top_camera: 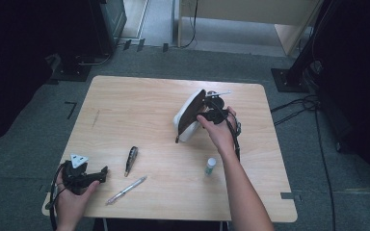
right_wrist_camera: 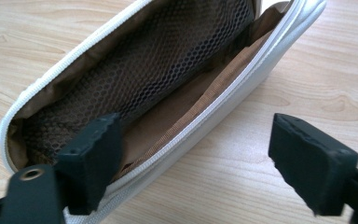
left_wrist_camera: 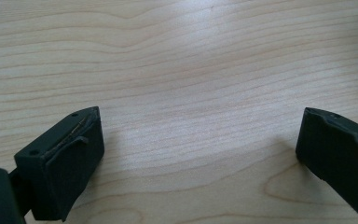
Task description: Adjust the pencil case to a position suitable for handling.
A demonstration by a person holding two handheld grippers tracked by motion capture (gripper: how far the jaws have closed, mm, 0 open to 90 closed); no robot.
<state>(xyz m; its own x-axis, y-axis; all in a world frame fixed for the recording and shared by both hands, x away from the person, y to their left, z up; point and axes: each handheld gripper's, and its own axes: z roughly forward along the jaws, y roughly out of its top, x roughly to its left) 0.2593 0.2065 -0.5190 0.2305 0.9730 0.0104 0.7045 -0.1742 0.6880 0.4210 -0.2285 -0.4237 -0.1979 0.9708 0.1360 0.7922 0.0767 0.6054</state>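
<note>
Fingers (right_wrist_camera: 93, 163) of the right gripper (right_wrist_camera: 200, 163) stood fairly wide and straddled the near wall of the white zip-around pencil case with its brown lining and dark mesh pocket (right_wrist_camera: 158, 79): one black jaw sat inside the open mouth, the other outside over the bare wood, and neither pad pressed on the wall yet. In the high view that case (top_camera: 189, 115) stood propped open right of centre on the pale wooden table (top_camera: 139, 101), at the right gripper (top_camera: 211, 115).

It looked light and soft-sided, with walls that would fold under a squeeze, so the firm zipper rim seemed the best place to pinch. The smooth white shell might slip.

Near the front left corner, the left gripper (top_camera: 96, 175) rested with its jaws spread wide over bare tabletop and held nothing.
</note>
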